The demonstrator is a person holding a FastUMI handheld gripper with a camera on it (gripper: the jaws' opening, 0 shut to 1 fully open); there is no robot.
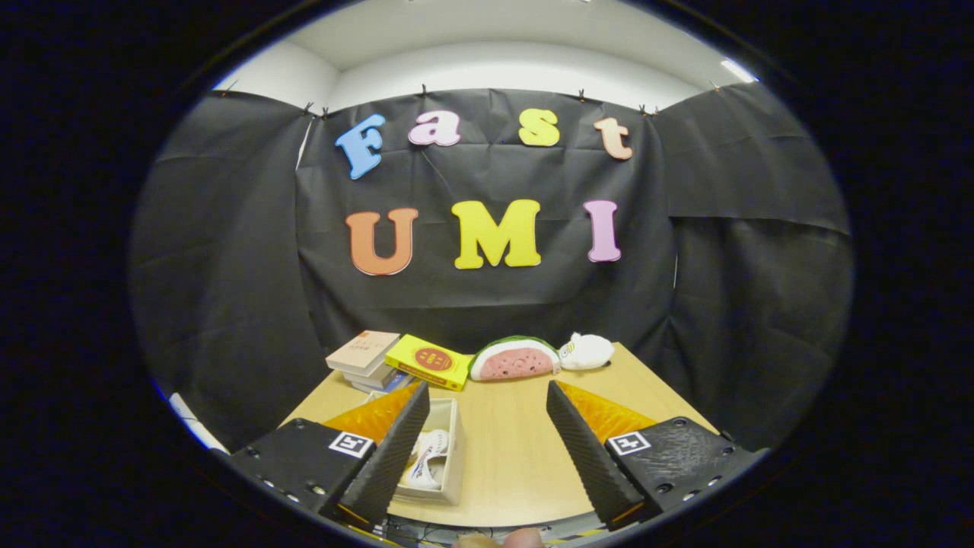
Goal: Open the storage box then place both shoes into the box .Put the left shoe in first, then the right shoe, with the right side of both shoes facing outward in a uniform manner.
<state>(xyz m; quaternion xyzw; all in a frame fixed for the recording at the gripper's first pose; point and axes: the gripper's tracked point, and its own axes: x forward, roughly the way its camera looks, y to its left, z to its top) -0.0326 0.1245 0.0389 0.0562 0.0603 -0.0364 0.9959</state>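
White shoe (428,457) lies inside open storage box (455,449) on bench (517,449); hand-held gripper (487,426) spread wide, empty, apparently clear for the next pick.

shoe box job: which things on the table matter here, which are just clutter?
Job:
- storage box, open, beside the left finger
- white shoe lying inside it
- tool, fingers spread wide, gripping nothing

Clutter, at the table's far edge:
- stack of books
- yellow box
- watermelon plush
- white plush toy
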